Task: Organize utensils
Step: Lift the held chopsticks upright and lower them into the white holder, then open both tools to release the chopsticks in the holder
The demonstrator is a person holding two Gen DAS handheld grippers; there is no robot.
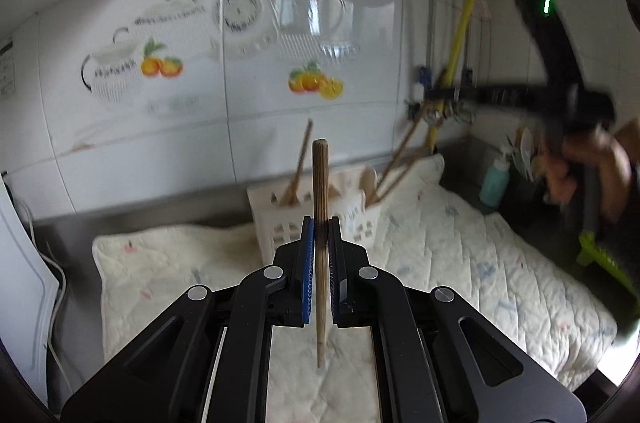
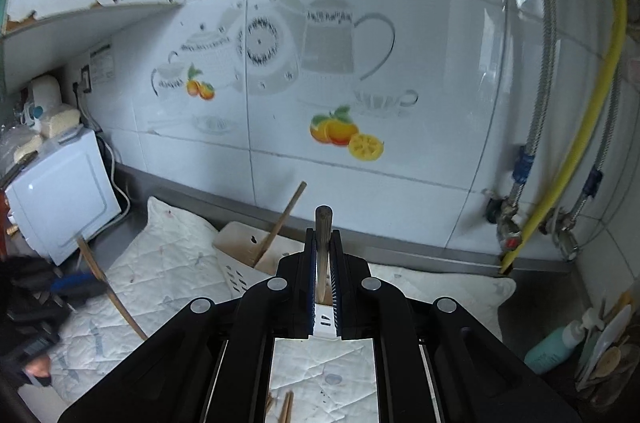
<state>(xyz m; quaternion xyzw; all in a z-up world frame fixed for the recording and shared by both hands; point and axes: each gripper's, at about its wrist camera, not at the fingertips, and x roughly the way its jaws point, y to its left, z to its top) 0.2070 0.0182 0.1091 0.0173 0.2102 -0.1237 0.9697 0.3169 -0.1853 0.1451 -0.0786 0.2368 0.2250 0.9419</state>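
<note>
My left gripper (image 1: 320,223) is shut on a wooden chopstick (image 1: 320,183) held upright, above the quilted mat and in front of the white utensil holder (image 1: 276,219). The holder has a chopstick (image 1: 300,159) and more wooden utensils (image 1: 394,159) standing in it. My right gripper (image 2: 323,235) is shut on another wooden chopstick (image 2: 322,223), upright, just above the holder (image 2: 240,243), where one chopstick (image 2: 282,219) leans. The left gripper (image 2: 60,283) with its chopstick (image 2: 108,291) shows at the left of the right wrist view. More chopsticks (image 2: 285,407) lie on the mat.
A white quilted mat (image 1: 460,255) covers the steel counter. A white appliance (image 2: 60,199) stands at the left. A teal bottle (image 2: 554,347) and a jar of spoons (image 2: 612,343) stand at the right. Pipes and a yellow hose (image 2: 580,127) run down the tiled wall.
</note>
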